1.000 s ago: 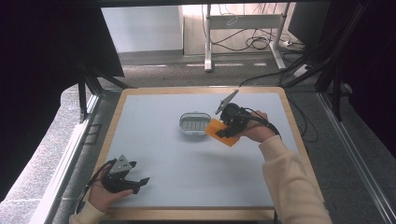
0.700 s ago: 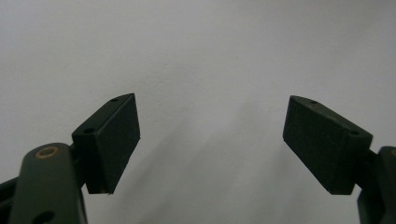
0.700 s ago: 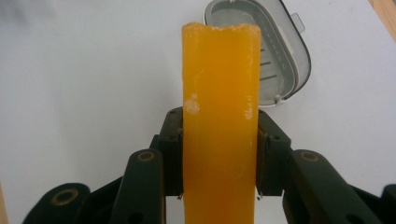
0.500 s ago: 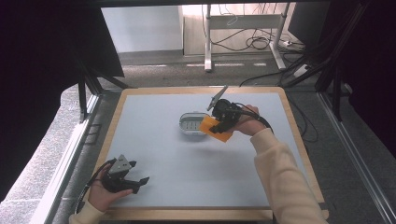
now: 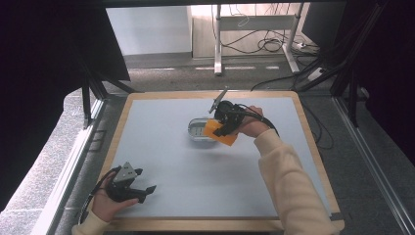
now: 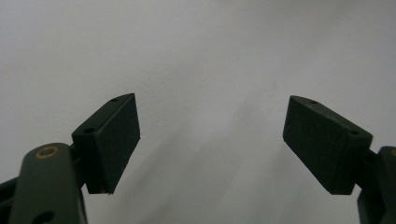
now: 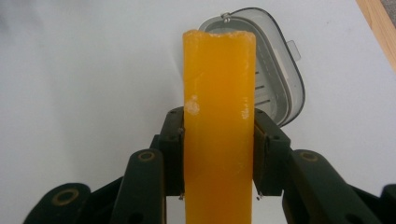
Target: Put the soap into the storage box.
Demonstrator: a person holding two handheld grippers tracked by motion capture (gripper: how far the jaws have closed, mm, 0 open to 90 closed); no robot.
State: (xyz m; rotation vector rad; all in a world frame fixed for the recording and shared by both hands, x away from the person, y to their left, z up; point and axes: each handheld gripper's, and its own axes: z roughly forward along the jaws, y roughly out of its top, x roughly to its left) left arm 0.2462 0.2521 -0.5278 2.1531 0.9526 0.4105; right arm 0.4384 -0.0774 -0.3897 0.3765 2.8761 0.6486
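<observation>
Soap hides dish's left side.

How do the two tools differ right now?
The right tool is clamped on an orange bar beside a clear dish; the left tool is open and holds nothing. The right sits mid-table, the left at the table's near corner. Both have black jaws.

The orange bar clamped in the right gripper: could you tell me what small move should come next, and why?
Probably ease it a little farther over the clear dish and lower it in. The right gripper is shut on the orange bar, whose far end hangs over the dish's rim, not inside; the dish looks empty. The left gripper rests open near the table's front edge.
</observation>
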